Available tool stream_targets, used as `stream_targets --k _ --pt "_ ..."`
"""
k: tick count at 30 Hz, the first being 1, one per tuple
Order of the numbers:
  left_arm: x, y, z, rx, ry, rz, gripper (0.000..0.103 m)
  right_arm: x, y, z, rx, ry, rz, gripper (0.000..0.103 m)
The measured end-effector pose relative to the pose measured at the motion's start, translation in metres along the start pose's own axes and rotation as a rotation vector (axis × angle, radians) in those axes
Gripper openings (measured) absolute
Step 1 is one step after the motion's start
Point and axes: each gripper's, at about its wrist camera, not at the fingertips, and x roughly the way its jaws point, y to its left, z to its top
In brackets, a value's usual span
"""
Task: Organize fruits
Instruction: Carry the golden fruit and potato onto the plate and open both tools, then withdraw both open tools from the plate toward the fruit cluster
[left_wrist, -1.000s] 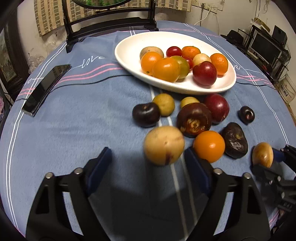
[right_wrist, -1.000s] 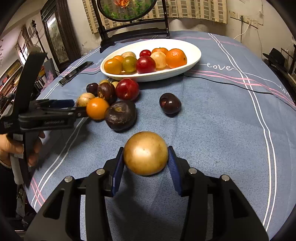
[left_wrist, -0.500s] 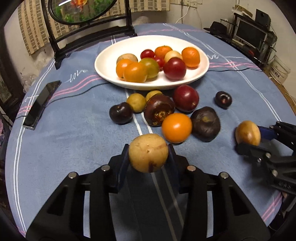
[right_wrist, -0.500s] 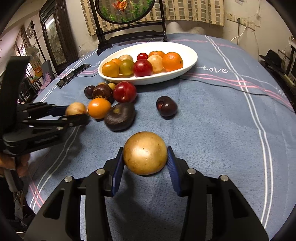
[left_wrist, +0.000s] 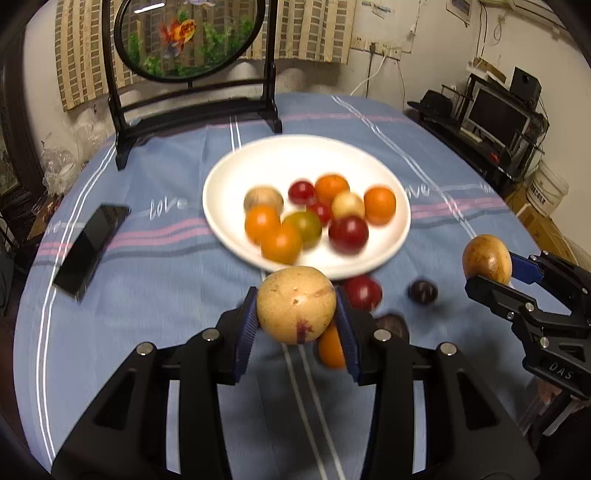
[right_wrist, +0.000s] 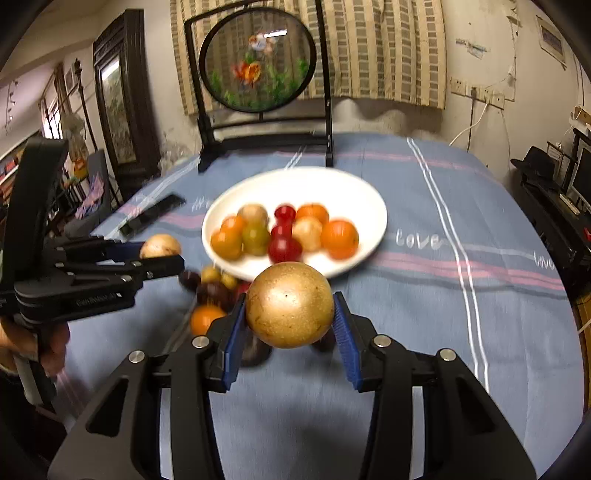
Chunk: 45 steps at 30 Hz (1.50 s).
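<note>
Both grippers have risen off the tablecloth since the earlier frames, each carrying its fruit; the white plate, formerly at the top of each view, now sits near centre

Left gripper: fingers clamped on a tan spotted fruit, blue pads pressed to its sides at 3 and 9 o'clock. The fruit is held clear above the blue tablecloth, at 6 o'clock of the white plate

Right gripper: fingers clamped on a golden round fruit, likewise held at 3 and 9 o'clock, above the cloth and at 6 o'clock of the plate. In the left wrist view this gripper and its fruit appear at 3 o'clock

Plate contents: orange, red, tan and one green fruit, grouped in the near half; blurred

Loose fruit on the cloth between plate and grippers: a red fruit, a dark purple fruit and an orange fruit, the latter partly hidden behind the left gripper's right finger

A black phone lies at 9 o'clock of the plate. A round framed goldfish panel stands at 12 o'clock, at the table's far edge
</note>
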Motion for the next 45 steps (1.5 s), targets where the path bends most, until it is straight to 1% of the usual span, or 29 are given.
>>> stream_targets --k 4,7,12,16,18,20,21,22,23,24,25,26,27,28,31,33,36,42,45 --pt "0.011 0.001 0.03 -0.012 -0.022 -0.006 0.041 0.01 -0.003 0.022 0.006 -0.022 -0.007 0.045" --pt "0.025 0.003 0.048 -0.029 -0.022 0.002 0.041 0.028 -0.003 0.038 0.006 -0.017 -0.024 0.045" --pt "0.062 0.007 0.068 -0.06 0.012 -0.004 0.041 0.061 -0.004 0.052 0.003 0.021 -0.042 0.045" --pt "0.087 0.012 0.078 -0.07 0.024 0.018 0.041 0.096 -0.01 0.06 0.017 0.047 -0.061 0.045" --pt "0.098 0.015 0.083 -0.074 0.027 0.041 0.041 0.109 -0.013 0.062 0.02 0.045 -0.068 0.045" --pt "0.11 0.019 0.087 -0.083 0.033 0.044 0.041 0.119 -0.018 0.061 0.03 0.017 -0.07 0.045" --pt "0.114 0.021 0.089 -0.084 0.03 0.049 0.042 0.12 -0.019 0.06 0.032 -0.008 -0.071 0.05" --pt "0.117 0.022 0.091 -0.081 0.013 0.076 0.043 0.12 -0.021 0.059 0.034 -0.038 -0.071 0.06" --pt "0.117 0.022 0.091 -0.078 -0.017 0.117 0.046 0.115 -0.025 0.057 0.039 -0.071 -0.085 0.064" --pt "0.115 0.023 0.092 -0.076 -0.045 0.147 0.071 0.11 -0.028 0.057 0.047 -0.097 -0.091 0.065" --pt "0.11 0.023 0.091 -0.077 -0.091 0.185 0.094 0.106 -0.03 0.057 0.053 -0.111 -0.087 0.065" --pt "0.106 0.024 0.09 -0.081 -0.117 0.2 0.096 0.102 -0.033 0.057 0.063 -0.124 -0.083 0.065" --pt "0.102 0.025 0.088 -0.081 -0.13 0.2 0.096 0.1 -0.036 0.056 0.073 -0.128 -0.09 0.065" --pt "0.099 0.026 0.088 -0.075 -0.126 0.193 0.096 0.1 -0.038 0.057 0.08 -0.125 -0.096 0.065" --pt "0.09 0.03 0.086 -0.079 -0.142 0.19 0.096 0.105 -0.041 0.054 0.108 -0.085 -0.088 0.065" --pt "0.088 0.035 0.082 -0.089 -0.126 0.164 0.096 0.108 -0.043 0.052 0.127 -0.057 -0.08 0.065" --pt "0.084 0.039 0.075 -0.113 -0.116 0.176 0.096 0.106 -0.044 0.049 0.148 -0.036 -0.073 0.065" --pt "0.071 0.051 0.051 -0.164 -0.117 0.194 0.097 0.096 -0.048 0.046 0.166 -0.045 -0.079 0.065" --pt "0.07 0.054 0.04 -0.184 -0.1 0.19 0.097 0.093 -0.051 0.043 0.179 -0.041 -0.076 0.065"
